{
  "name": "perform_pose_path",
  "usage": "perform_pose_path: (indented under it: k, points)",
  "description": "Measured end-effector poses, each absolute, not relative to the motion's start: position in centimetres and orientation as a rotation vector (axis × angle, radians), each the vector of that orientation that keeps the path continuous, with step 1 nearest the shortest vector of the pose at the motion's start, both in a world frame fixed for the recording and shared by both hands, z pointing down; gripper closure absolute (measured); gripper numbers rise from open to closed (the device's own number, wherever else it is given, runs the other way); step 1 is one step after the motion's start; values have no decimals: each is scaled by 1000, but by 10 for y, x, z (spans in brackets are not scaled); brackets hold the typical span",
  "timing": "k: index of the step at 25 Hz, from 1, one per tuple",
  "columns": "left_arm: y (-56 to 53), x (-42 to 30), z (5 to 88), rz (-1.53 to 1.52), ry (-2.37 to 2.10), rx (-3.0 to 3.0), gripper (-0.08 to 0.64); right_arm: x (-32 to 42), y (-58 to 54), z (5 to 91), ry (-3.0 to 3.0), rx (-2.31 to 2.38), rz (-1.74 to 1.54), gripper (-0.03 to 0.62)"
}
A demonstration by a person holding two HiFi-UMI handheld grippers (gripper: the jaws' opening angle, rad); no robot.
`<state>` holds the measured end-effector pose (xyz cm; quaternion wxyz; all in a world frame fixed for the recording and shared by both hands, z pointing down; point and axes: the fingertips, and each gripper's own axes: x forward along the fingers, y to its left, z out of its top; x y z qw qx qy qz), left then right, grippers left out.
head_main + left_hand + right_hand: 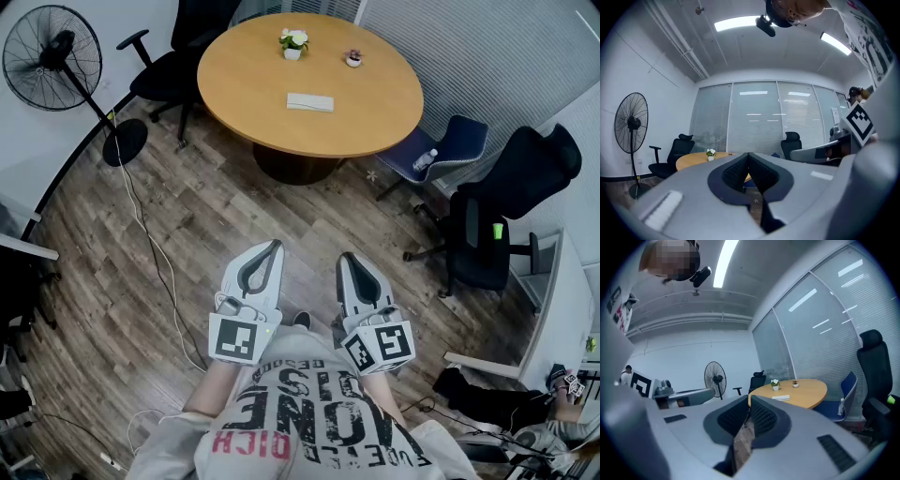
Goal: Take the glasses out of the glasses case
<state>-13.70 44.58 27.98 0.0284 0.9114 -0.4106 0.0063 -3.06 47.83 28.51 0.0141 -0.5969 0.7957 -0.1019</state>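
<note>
A flat white glasses case [309, 102] lies closed near the middle of the round wooden table [244, 84], far ahead of me. In the right gripper view the glasses case [781, 398] shows on the table [806, 392] beyond the jaws. No glasses are visible. My left gripper [275, 246] and right gripper [345, 258] are held side by side in front of my chest over the wood floor, well short of the table. Both are shut with nothing between the jaws. In their own views the left gripper [749, 157] and right gripper [750, 401] point level toward the table.
A small potted plant [293, 42] and a little dish [353, 58] stand at the table's far side. A standing fan [52, 56] and its cable are at left. Office chairs ring the table: black [169, 70], blue with a bottle [450, 150], black [506, 216].
</note>
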Motion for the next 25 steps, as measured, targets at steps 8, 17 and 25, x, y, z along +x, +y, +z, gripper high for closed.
perform_pose_path:
  k: [8, 17, 25]
  points:
    - [458, -128, 282, 17, -1279, 2766, 548, -23, 490, 285, 2499, -1839, -316, 563]
    - [471, -115, 282, 23, -1303, 2778, 548, -9, 506, 285, 2515, -1817, -294, 563]
    - [490, -97, 289, 17, -1320, 2777, 548, 10, 523, 287, 2532, -1789, -255, 563]
